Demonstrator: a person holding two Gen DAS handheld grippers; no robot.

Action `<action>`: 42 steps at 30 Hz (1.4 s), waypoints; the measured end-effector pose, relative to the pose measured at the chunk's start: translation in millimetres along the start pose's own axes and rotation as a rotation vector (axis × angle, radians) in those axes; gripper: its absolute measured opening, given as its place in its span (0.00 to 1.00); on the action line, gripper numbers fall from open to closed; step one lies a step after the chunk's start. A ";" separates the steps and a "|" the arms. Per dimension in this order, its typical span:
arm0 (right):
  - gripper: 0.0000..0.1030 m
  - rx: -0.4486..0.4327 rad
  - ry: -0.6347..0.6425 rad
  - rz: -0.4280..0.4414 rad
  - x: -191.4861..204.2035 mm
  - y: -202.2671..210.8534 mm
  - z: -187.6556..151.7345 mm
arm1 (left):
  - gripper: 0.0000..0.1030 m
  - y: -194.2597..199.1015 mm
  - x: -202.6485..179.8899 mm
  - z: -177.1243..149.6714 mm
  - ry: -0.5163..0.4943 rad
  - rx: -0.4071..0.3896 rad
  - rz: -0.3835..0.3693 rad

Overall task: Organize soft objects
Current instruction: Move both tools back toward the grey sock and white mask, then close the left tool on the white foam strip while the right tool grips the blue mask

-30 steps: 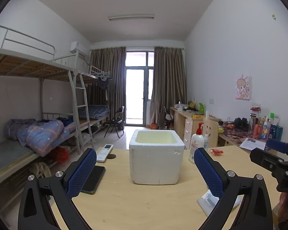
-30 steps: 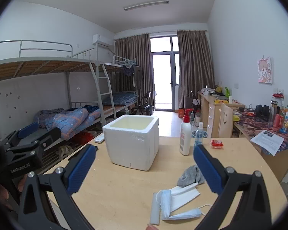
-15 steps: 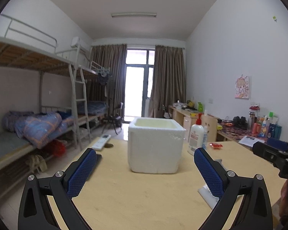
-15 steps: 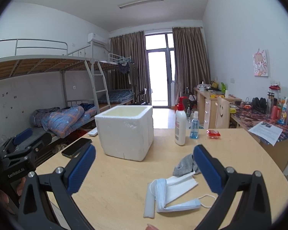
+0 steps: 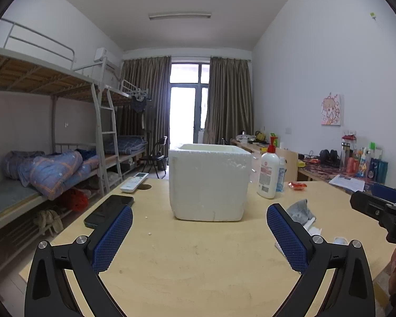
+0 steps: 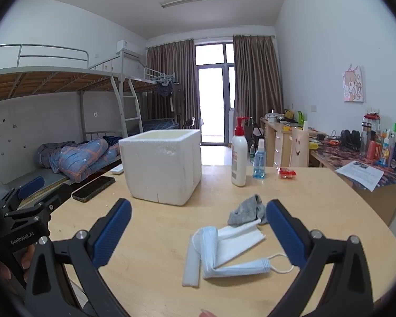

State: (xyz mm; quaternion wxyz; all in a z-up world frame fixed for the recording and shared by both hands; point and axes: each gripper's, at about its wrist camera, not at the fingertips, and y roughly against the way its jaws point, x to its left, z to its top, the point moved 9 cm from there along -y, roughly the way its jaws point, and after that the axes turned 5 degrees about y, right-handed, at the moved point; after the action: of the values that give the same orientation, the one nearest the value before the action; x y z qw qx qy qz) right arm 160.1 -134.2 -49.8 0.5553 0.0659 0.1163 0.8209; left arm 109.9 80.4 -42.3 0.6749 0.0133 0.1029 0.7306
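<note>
1. Right wrist view: right claw (image 6: 198, 233) is spread wide and empty, hovering above the table (image 6: 330, 211) without touching anything.
2. Soft items sit directly ahead of it: folded face masks (image 6: 224, 251) lie flat between the two fingers' lines, slightly right of centre; grey sock (image 6: 246, 210) is crumpled just beyond them, touching or overlapping the far edge of the masks. I can't tell which.
3. Masks' long axis runs roughly left-near to right-far, diagonal to the claw's opening. One ear loop trails off toward the right finger (image 6: 285, 232).
4. White foam box (image 6: 161, 166), open on top, stands beyond and left of the soft items, near but apart. Likely the drop target; judgement only.
5. Left wrist view: left claw (image 5: 199, 237) is also wide open and empty, pointed square at the foam box (image 5: 210, 182). The sock (image 5: 299, 211) shows just past its right finger, masks mostly hidden behind that finger.
6. Key relation: soft items are on the right side of the table, straight in front of the right claw and off-axis for the left. Right is the nearer one.
7. Next move probably: lower the right claw onto the masks or sock, and maybe rotate to cross the masks' long axis. Thin flat masks could slip under the pads; the sock has more bulk to pinch.
8. Clutter to avoid: lotion pump bottle (image 6: 239, 155), small blue bottle (image 6: 259, 162), phone (image 6: 93, 185).
</note>
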 end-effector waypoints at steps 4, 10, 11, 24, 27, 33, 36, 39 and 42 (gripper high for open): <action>1.00 0.017 -0.016 -0.001 -7.9 -5.4 -12.6 | 0.99 0.3 -5.4 -9.9 0.001 0.015 -0.035; 1.00 0.047 -0.035 -0.013 -21.1 -5.9 -31.4 | 0.99 -5.5 -11.5 -28.7 0.012 0.040 -0.036; 1.00 0.051 -0.037 -0.015 -22.5 -4.8 -34.6 | 0.99 -6.8 -13.7 -32.7 0.012 0.050 -0.040; 1.00 0.082 -0.032 -0.050 -41.6 4.6 -49.8 | 0.99 -20.0 -60.6 -53.5 -0.004 0.136 -0.142; 1.00 0.086 -0.036 -0.066 -49.6 6.8 -51.8 | 0.99 -24.2 -75.2 -55.2 -0.019 0.144 -0.168; 1.00 0.105 -0.046 -0.084 -62.9 8.0 -59.5 | 0.99 -33.8 -96.9 -65.5 -0.043 0.193 -0.211; 1.00 0.127 -0.062 -0.073 -69.2 4.0 -65.1 | 0.99 -41.1 -104.9 -74.2 -0.044 0.234 -0.231; 1.00 0.138 -0.064 -0.065 -71.2 0.7 -67.8 | 0.99 -50.4 -112.2 -83.4 -0.049 0.281 -0.247; 1.00 0.148 -0.064 -0.057 -73.0 -2.8 -71.7 | 0.97 -60.2 -116.0 -91.8 -0.050 0.330 -0.251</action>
State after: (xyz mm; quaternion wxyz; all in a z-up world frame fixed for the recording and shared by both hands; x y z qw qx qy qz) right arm 172.9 -209.3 -118.2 0.5754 0.1296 0.1604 0.7914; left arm 164.8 -42.3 -128.4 0.7517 0.1291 0.2053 0.6134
